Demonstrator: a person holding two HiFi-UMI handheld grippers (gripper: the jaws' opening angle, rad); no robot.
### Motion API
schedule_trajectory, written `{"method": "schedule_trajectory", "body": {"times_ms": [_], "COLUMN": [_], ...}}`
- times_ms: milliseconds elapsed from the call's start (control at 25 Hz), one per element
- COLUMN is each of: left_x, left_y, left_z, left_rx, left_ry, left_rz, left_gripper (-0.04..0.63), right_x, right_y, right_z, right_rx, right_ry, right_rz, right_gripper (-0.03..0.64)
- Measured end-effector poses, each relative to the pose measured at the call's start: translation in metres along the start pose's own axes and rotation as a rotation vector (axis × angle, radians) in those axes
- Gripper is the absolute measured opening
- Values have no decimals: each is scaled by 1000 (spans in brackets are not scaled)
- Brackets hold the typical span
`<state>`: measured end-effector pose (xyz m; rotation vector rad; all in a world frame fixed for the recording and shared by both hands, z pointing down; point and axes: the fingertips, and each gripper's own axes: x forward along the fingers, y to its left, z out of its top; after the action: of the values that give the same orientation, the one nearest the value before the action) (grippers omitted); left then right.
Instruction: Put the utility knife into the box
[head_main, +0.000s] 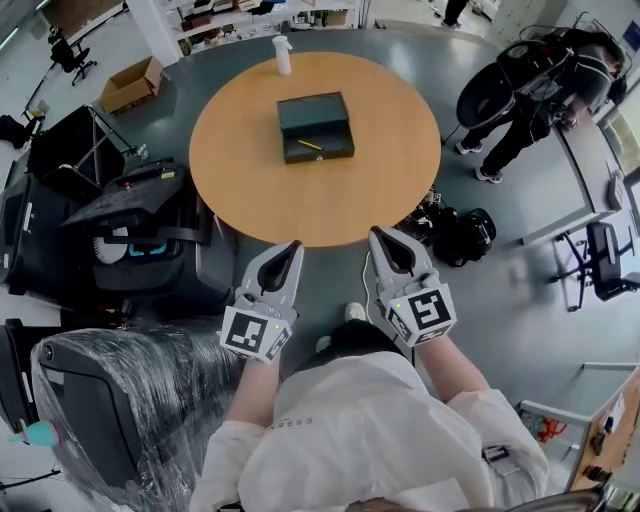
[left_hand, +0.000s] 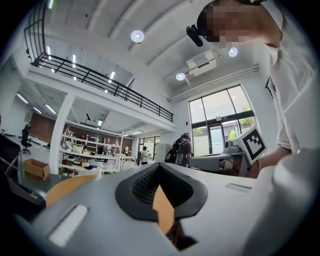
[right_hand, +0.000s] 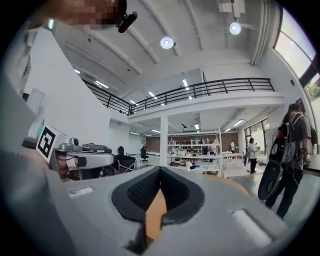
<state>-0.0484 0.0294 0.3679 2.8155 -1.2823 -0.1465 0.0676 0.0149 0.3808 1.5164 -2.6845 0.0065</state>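
Observation:
A dark box (head_main: 314, 125) sits near the middle of the round wooden table (head_main: 240, 170). A small yellow utility knife (head_main: 310, 145) lies on the box's near part; I cannot tell whether it rests inside or on top. Both grippers hover off the table's near edge, well short of the box. My left gripper (head_main: 292, 248) is shut with nothing in it, its tips meeting in the left gripper view (left_hand: 160, 167). My right gripper (head_main: 381, 236) is also shut and empty, seen again in the right gripper view (right_hand: 160, 170).
A white bottle (head_main: 282, 54) stands at the table's far edge. A black cart (head_main: 140, 240) and a plastic-wrapped chair (head_main: 110, 400) crowd the left. Black bags (head_main: 458, 232) lie on the floor at the right. A person with a backpack (head_main: 540, 90) stands beyond them.

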Motion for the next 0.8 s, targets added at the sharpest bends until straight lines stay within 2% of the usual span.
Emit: {"method": "schedule_trajectory", "body": {"times_ms": [240,360,600,800], "left_x": [-8,-6,-1,-2], "left_y": [-11,-22,-47,-59], "left_z": [-1,3,9,8], "left_rx": [-24,-11,58,39], "left_ry": [-35,-40,-43,-41], "left_rz": [38,42,34,42], "left_gripper": [11,11,11,11], "right_x": [-17,-26,-44,-55], "right_y": [1,0,-4,-7], "right_z": [-1,0,7,1], "right_rx": [1,13,-27,-40], "right_ry": [6,13,-17,1], "right_rz": [34,58,95,100], "right_gripper": [-8,-8,-9,-9]}}
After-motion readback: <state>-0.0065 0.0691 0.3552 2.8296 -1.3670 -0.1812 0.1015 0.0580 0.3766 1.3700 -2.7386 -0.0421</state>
